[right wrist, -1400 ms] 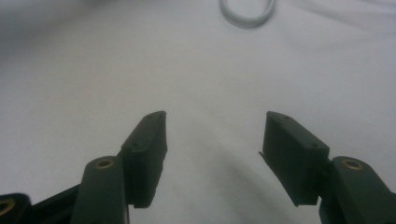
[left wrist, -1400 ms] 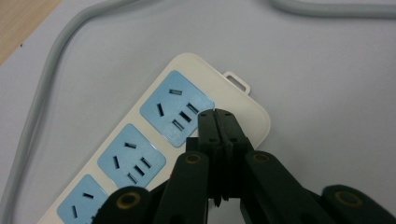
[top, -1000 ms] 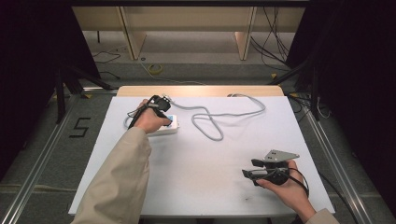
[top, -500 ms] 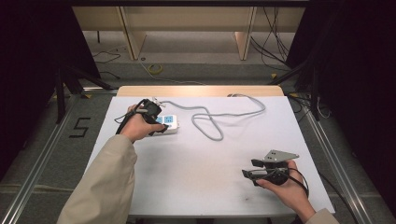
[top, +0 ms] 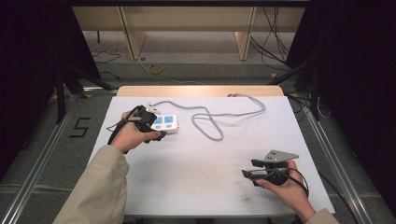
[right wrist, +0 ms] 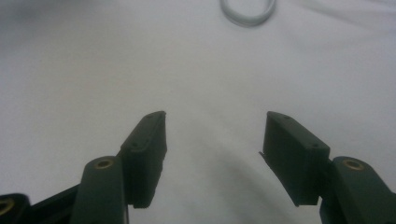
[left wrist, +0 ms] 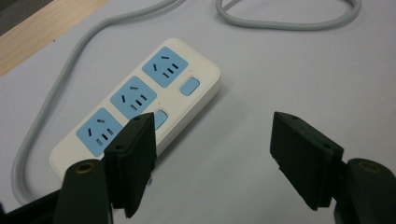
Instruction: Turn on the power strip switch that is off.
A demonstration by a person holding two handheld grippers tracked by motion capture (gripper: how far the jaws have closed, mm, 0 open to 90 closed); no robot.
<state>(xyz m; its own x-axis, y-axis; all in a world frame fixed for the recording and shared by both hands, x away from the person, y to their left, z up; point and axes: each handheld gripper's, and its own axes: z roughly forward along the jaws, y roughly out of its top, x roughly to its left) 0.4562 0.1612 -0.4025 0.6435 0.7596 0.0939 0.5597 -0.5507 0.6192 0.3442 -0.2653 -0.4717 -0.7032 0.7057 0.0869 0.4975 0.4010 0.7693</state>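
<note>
A white power strip (top: 165, 123) with three blue sockets lies at the table's back left, and its grey cable (top: 219, 116) loops away to the right. My left gripper (top: 156, 129) sits at the strip's left end. Its jaws have just been opening and stand wide. In the left gripper view the strip (left wrist: 140, 98) lies just beyond the left fingertip (left wrist: 135, 154), and only bare table shows between the jaws of the left gripper (left wrist: 212, 140). My right gripper (top: 248, 169) rests open at the front right, held low over the table. The right gripper view shows that gripper (right wrist: 215, 135) with nothing between its jaws.
The white table top (top: 201, 177) has a wooden strip (top: 196, 90) along its back edge. A loop of cable (right wrist: 247, 14) lies far ahead of the right gripper. Metal rails and a floor marking (top: 80, 127) flank the table; dark stands and loose cables lie behind it.
My left hand has drawn back to the left off the power strip, which now shows more fully. Its jaws have spread wider. The right hand has kept still.
</note>
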